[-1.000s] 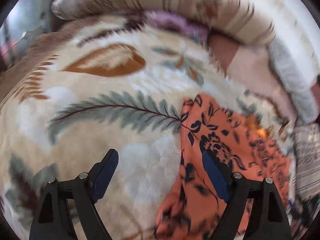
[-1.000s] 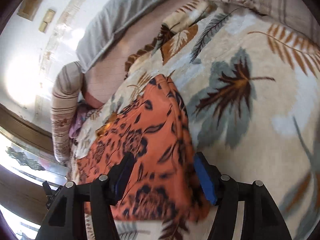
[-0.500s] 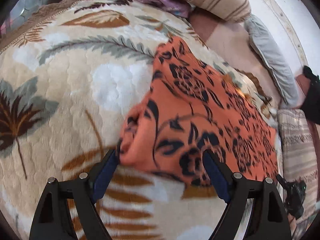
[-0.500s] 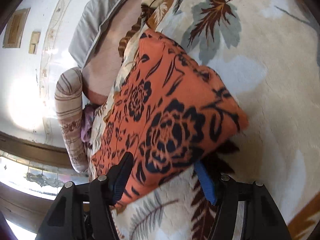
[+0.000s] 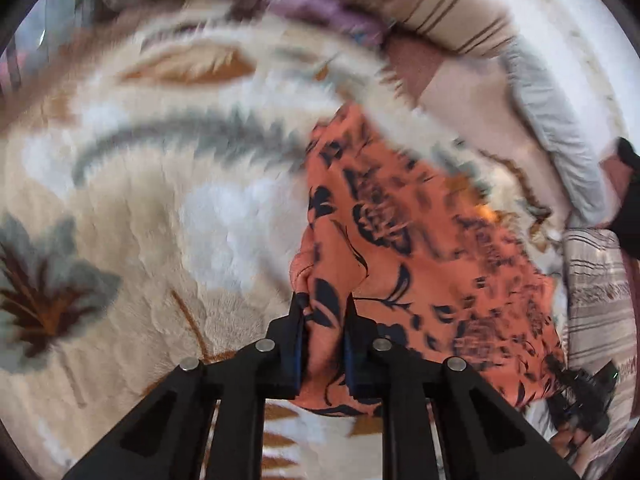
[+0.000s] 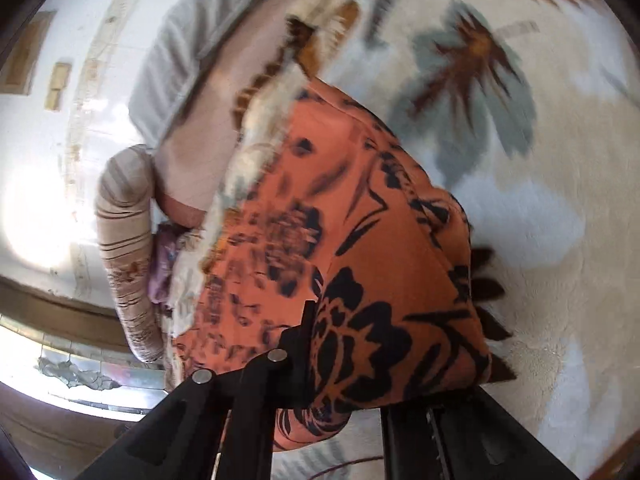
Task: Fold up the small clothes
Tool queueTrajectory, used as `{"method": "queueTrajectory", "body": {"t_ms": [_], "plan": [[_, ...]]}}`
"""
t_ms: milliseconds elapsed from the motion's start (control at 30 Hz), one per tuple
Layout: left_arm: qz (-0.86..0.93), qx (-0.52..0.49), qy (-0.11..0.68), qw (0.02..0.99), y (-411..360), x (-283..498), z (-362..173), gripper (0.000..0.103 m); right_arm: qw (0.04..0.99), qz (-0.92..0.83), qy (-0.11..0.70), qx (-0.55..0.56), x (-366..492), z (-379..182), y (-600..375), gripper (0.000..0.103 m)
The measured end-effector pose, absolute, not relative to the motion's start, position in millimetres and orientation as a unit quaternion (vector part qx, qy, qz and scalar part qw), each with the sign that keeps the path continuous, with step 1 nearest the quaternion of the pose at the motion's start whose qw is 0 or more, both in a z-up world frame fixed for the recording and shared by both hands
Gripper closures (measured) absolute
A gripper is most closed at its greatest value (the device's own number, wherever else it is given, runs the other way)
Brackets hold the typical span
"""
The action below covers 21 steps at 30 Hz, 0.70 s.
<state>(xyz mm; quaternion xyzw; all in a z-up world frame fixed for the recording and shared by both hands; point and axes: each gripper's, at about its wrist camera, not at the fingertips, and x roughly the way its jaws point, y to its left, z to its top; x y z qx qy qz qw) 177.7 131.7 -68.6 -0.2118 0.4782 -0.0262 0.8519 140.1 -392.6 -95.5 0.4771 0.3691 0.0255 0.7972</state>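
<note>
1. We see no containers; the orange floral garment (image 5: 420, 248) lies on a leaf-patterned blanket (image 5: 152, 216) spread over the bed.
2. Our left gripper (image 5: 323, 320) has its jaws pinched together on a bunched corner of the cloth.
3. Our right gripper (image 6: 352, 344) is draped by the fabric (image 6: 360, 240); one finger (image 6: 304, 340) shows, the other is hidden, so we cannot tell its jaw state.
4. The garment's long axis runs away from the right gripper toward the striped bolster (image 6: 124, 248) in the right wrist view.
</note>
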Motion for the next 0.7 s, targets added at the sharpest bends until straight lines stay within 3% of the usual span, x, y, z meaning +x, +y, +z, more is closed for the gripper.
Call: {"method": "queueTrajectory", "body": {"t_ms": [167,300,367,433,533,567,600,633,700], "plan": [[-0.047,-0.213,0.441,0.871,131,121,-14,0.088,0.827,0.062,0.345,0.439,115,-31,-392,0.094],[-0.039,-0.234,0.458,0.857,145,54,-30,0.085,0.814,0.080,0.375,0.437,62,-40,-393,0.094],[-0.001,-0.219,0.496,0.840,151,30,-72,0.068,0.805,0.071,0.413,0.420,43,-72,-394,0.088],[0.006,-0.236,0.526,0.817,165,17,-114,0.064,0.788,0.047,0.466,0.399,31,-118,-400,0.064],[0.000,-0.232,0.518,0.823,170,17,-98,0.063,0.781,0.053,0.441,0.440,11,-137,-423,0.064],[0.011,-0.219,0.512,0.831,169,18,-90,0.060,0.784,0.044,0.438,0.437,8,-132,-427,0.060],[0.027,-0.202,0.500,0.842,169,19,-80,0.058,0.793,0.031,0.429,0.431,4,-126,-431,0.040],[0.034,-0.192,0.494,0.848,169,21,-72,0.057,0.805,0.011,0.416,0.423,-1,-119,-436,0.034],[0.035,-0.190,0.486,0.853,169,26,-63,0.057,0.819,-0.021,0.401,0.409,-11,-110,-444,0.034]]}}
